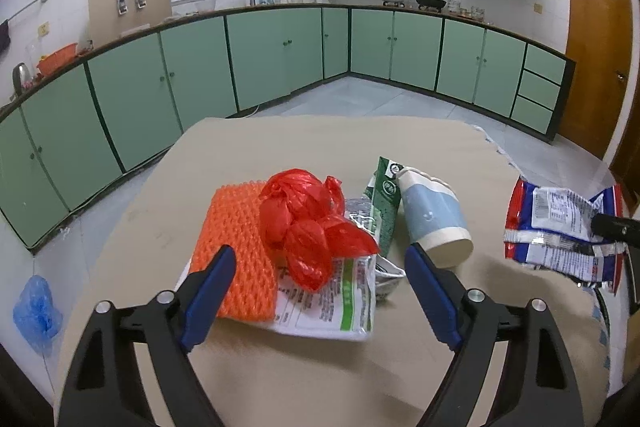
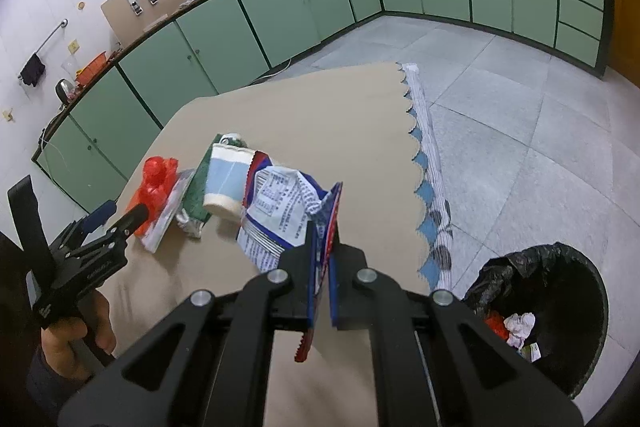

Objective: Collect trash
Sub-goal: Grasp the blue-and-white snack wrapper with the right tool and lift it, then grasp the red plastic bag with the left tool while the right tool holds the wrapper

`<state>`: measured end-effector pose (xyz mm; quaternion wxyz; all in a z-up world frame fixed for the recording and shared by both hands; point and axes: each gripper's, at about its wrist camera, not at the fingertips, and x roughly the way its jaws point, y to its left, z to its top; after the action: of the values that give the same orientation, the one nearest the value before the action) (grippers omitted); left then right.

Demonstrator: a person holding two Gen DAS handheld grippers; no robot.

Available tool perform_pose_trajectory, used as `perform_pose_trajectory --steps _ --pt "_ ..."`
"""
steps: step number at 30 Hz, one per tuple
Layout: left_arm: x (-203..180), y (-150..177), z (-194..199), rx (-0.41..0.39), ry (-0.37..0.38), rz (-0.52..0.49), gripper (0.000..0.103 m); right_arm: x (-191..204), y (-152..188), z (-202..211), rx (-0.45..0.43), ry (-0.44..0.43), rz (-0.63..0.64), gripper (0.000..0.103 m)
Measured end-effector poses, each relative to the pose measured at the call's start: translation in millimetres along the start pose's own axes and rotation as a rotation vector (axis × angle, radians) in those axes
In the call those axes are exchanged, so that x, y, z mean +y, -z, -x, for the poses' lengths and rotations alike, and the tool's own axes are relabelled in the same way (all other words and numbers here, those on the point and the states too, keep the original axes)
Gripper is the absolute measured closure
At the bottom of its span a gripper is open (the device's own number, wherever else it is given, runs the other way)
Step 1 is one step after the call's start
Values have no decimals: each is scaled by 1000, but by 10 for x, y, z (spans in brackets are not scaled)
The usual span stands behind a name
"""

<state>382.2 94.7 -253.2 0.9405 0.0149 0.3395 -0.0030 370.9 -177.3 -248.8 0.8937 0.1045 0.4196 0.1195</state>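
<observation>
Trash on the tan table [image 1: 280, 379], left wrist view: one red bag [image 1: 308, 223], one orange mesh [image 1: 236, 247], one cup [image 1: 436, 219], two wrappers, under the left gripper's [image 1: 320, 267] spread, empty jaws. The right wrist view alone shows one black-lined bin [image 2: 560, 307] on the floor, and the right gripper [image 2: 322, 267] clenched on the blue-red snack bag [image 2: 280, 211].

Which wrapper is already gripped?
The blue-and-red snack wrapper, clamped in the right gripper; the green-and-white wrapper lies untouched under the red bag.

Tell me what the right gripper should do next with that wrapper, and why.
Probably carry it rightward over the bin and let go: the right gripper is shut on the blue and red wrapper, and the black-lined bin sits on the floor beside the table.
</observation>
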Motion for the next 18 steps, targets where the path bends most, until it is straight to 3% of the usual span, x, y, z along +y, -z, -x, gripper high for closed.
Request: perform_pose_trajectory --steps 2,6,8,9,10,15,18 --pt "7 -1 -73 9 -5 1 22 -46 -67 -57 -7 -2 -16 99" --pt "16 2 -228 37 -6 7 39 -125 -195 -179 -7 -25 -46 99" --pt "5 -1 -281 48 -21 -1 57 -129 -221 -206 -11 -29 -47 99" --pt "6 3 -292 51 -25 -1 74 -125 -225 -216 -10 -30 -46 99" --pt "16 4 -290 48 -27 4 81 -124 -226 -228 -8 -30 -43 99" --pt "23 -12 -169 15 -18 4 95 -142 -188 -220 -5 -30 -46 99" --pt "45 -39 -40 -9 -16 13 97 -131 -182 -179 -6 -26 -49 99"
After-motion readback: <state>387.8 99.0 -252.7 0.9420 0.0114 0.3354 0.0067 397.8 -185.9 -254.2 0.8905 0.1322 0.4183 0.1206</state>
